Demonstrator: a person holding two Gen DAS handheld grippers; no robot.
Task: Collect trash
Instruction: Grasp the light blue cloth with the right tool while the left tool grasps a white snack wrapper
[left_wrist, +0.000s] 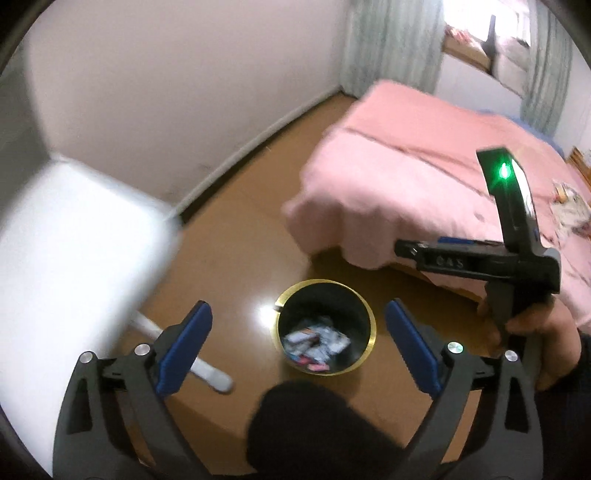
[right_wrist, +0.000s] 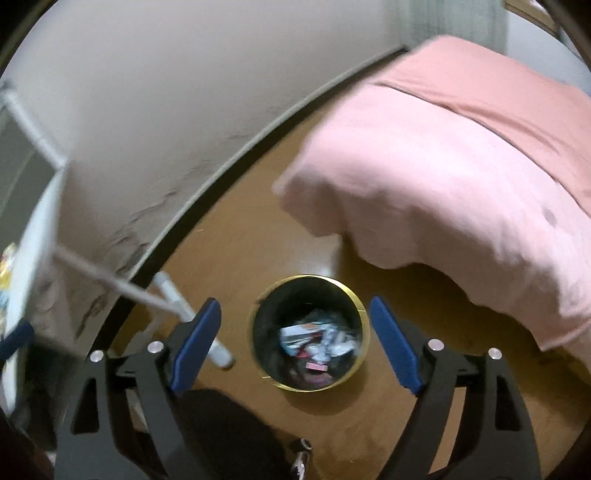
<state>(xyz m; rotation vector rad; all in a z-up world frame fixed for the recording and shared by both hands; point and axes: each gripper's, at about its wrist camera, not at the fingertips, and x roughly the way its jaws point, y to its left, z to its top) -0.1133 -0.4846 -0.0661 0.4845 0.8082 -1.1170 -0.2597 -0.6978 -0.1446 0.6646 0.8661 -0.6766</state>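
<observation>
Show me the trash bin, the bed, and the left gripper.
bin (right_wrist: 364, 314), right wrist view, gold rim.
bed (left_wrist: 388, 177), left wrist view, pink cover.
left gripper (left_wrist: 297, 347), left wrist view, midway between its open fingertips.

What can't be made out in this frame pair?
- Trash in the bin, both views: pieces too blurred to name.
- Items on the pink bed, left wrist view: small, at the right edge.
- Dark shape, left wrist view: blurred, cut off at the bottom.
- Yellow item, right wrist view: cut by the left edge.
</observation>
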